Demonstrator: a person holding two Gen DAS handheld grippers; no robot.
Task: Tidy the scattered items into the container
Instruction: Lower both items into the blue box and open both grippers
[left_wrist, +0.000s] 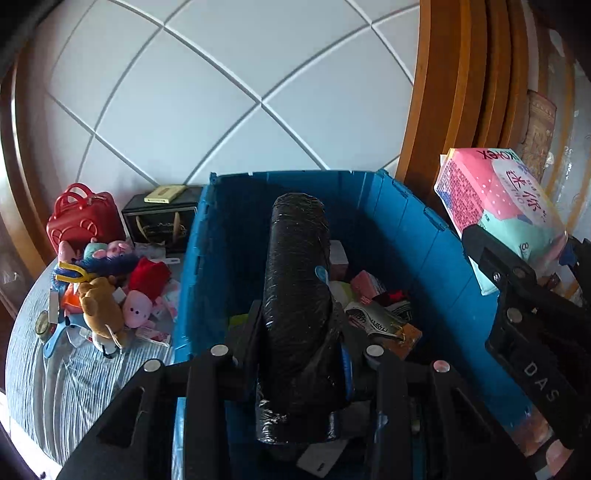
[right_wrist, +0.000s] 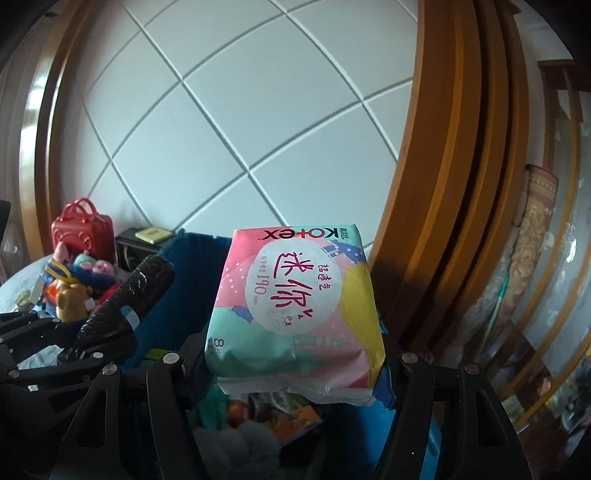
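My left gripper (left_wrist: 295, 354) is shut on a black plastic-wrapped roll (left_wrist: 297, 280) and holds it over the open blue crate (left_wrist: 417, 236), which has several small items (left_wrist: 373, 302) on its bottom. My right gripper (right_wrist: 295, 369) is shut on a pink and teal Kotex pad pack (right_wrist: 295, 306), held above the crate's right side. The pack also shows in the left wrist view (left_wrist: 502, 206), and the roll in the right wrist view (right_wrist: 125, 302). The crate's inside (right_wrist: 266, 421) lies below the pack.
A pile of plush toys (left_wrist: 107, 291) lies on the striped bedcover (left_wrist: 74, 380) left of the crate. A red toy case (left_wrist: 83, 216) and a black box (left_wrist: 159, 221) stand behind them by the white padded headboard (left_wrist: 229, 96). A wooden frame (left_wrist: 461, 92) rises at right.
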